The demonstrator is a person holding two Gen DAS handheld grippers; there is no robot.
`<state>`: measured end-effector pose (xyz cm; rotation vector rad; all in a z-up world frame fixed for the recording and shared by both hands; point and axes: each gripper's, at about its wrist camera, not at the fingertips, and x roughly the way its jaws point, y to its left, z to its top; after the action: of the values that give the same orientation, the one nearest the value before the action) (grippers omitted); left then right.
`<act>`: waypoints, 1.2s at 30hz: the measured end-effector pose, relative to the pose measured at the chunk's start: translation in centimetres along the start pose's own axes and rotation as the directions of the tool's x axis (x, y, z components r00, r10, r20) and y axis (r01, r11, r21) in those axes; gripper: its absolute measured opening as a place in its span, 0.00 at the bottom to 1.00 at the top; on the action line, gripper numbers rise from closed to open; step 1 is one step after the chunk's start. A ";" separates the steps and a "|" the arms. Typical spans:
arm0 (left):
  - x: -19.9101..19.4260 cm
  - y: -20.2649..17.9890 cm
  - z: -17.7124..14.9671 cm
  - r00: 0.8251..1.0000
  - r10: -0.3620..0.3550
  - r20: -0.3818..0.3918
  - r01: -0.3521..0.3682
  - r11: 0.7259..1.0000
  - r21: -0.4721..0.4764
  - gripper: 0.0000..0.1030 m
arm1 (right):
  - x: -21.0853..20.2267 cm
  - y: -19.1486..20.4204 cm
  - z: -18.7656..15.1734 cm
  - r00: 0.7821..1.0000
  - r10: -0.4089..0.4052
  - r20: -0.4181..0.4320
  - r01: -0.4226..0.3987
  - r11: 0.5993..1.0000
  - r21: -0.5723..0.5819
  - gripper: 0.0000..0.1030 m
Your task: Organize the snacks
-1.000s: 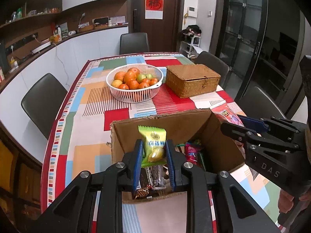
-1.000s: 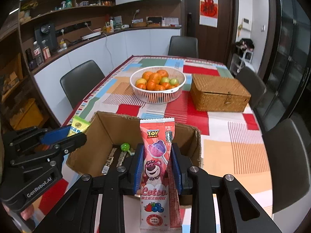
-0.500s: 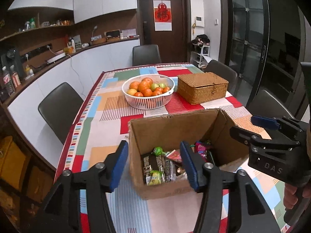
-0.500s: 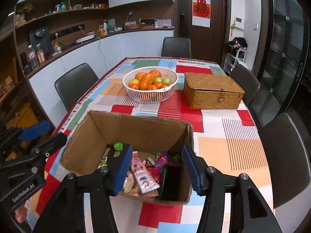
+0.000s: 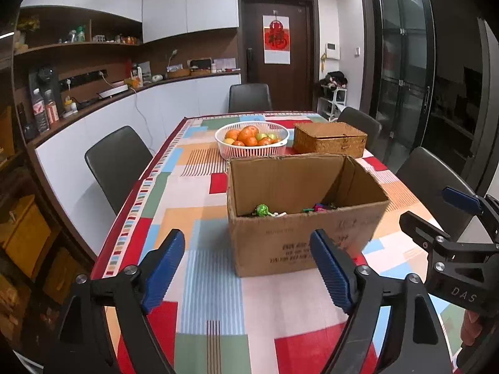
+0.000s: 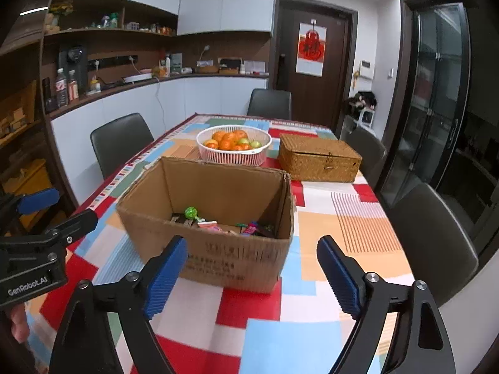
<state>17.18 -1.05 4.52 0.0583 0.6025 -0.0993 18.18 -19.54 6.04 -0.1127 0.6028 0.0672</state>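
Dining room w/ dark door and red paper hanging [image 5: 276,39]; surface [image 5: 199,283] wears a multicolour patchwork cloth. Cardboard box [image 6: 218,215] sits mid-surface, open top, snacks [image 6: 215,225] lying at its bottom incl. a green lollipop [image 6: 191,212]; printed lines on box front, too blurred to read. Behind it: white basket of oranges [image 5: 251,139] and wicker box [image 5: 330,139], side by side. Left claw [image 5: 246,269] spread wide, nothing between its blue pads, hovering short of the box; body reads "GenRobot.AI" in the right wrist view. Right claw [image 6: 252,274] likewise spread and empty; "DAS" on its body in the left wrist view.
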 end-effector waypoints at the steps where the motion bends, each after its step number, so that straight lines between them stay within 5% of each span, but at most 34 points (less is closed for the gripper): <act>1: -0.6 0.0 -0.3 1.000 -0.003 0.006 0.003 1.000 -0.003 0.83 | -0.6 0.2 -0.4 1.000 -0.005 0.010 0.005 1.000 -0.004 0.86; 16: -7.6 -1.0 -2.2 0.990 0.032 0.136 -0.038 0.999 0.035 0.96 | -8.1 -0.2 -3.6 0.995 -0.018 0.100 0.011 0.998 0.069 0.92; 36: -10.4 -1.4 -3.7 0.989 0.020 0.150 -0.024 0.999 0.022 1.00 | -12.4 -0.3 -4.9 0.978 -0.078 0.194 0.067 0.996 0.063 0.94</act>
<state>6.48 -1.31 7.35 0.0800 0.4507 -0.0885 5.29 -20.80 9.14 -0.0729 0.4020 -0.0094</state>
